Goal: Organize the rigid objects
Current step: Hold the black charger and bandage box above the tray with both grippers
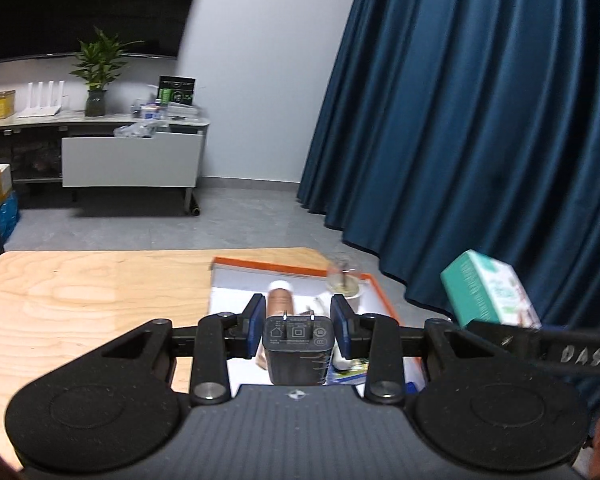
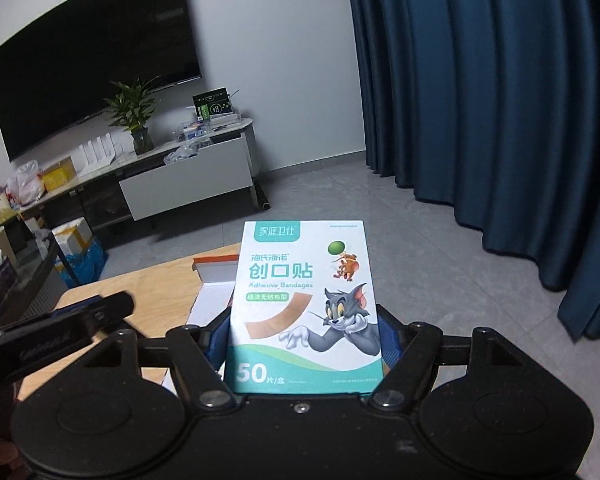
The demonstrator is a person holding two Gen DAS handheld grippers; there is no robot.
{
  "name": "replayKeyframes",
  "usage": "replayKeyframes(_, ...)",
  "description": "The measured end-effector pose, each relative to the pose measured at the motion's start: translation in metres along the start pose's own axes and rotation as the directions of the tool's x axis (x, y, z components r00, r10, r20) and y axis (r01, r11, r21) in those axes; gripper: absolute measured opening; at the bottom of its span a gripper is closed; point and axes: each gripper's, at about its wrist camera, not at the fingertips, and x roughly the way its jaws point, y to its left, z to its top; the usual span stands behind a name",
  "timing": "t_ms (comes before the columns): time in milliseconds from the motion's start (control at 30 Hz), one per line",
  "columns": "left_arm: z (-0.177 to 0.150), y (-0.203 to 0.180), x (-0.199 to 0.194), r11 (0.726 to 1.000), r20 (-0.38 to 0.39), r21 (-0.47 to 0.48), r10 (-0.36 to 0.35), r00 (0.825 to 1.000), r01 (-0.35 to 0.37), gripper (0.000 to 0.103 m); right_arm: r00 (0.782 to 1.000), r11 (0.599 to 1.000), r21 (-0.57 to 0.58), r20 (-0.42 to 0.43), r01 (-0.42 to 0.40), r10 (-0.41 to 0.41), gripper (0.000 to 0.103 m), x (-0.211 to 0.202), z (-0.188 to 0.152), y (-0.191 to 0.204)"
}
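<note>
My left gripper (image 1: 298, 312) is shut on a black plug-in charger (image 1: 298, 354), whose two prongs point forward between the blue pads. It hovers over a white tray with an orange rim (image 1: 382, 294) on the wooden table (image 1: 80, 300). In the tray lie a copper-coloured bottle with a white cap (image 1: 280, 298) and a clear glass (image 1: 342, 276). My right gripper (image 2: 304, 332) is shut on a teal and white box of adhesive bandages (image 2: 306, 300), held upright above the table's right side. The same box (image 1: 488, 296) shows at the right in the left wrist view.
A dark blue curtain (image 2: 500, 120) hangs close on the right. Across the grey floor stands a low cabinet (image 1: 132, 160) with a potted plant (image 1: 96, 76) and boxes, under a big dark screen (image 2: 80, 60). A glass side table (image 2: 16, 280) stands at the left.
</note>
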Motion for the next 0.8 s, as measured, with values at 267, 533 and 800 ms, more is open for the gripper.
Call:
replayKeyframes(267,-0.014,-0.005,-0.013,1.000,-0.012,0.015,0.003,1.000,-0.003,0.036,1.000,1.000,0.019,-0.008,-0.020,0.020,0.084,-0.012,-0.013,0.001)
replayKeyframes(533,-0.014,-0.016,-0.025,1.000,0.007,0.024,0.004,1.000,-0.004,0.036,0.999,0.999,0.011,0.002,-0.047,0.047,0.084,-0.027,-0.022,0.005)
replayKeyframes(800,-0.017,-0.023,-0.033,0.999,0.022,0.030,0.019,1.000,-0.020,0.036,0.998,0.998,-0.004,-0.002,-0.058,0.058,0.084,-0.035,-0.031,0.008)
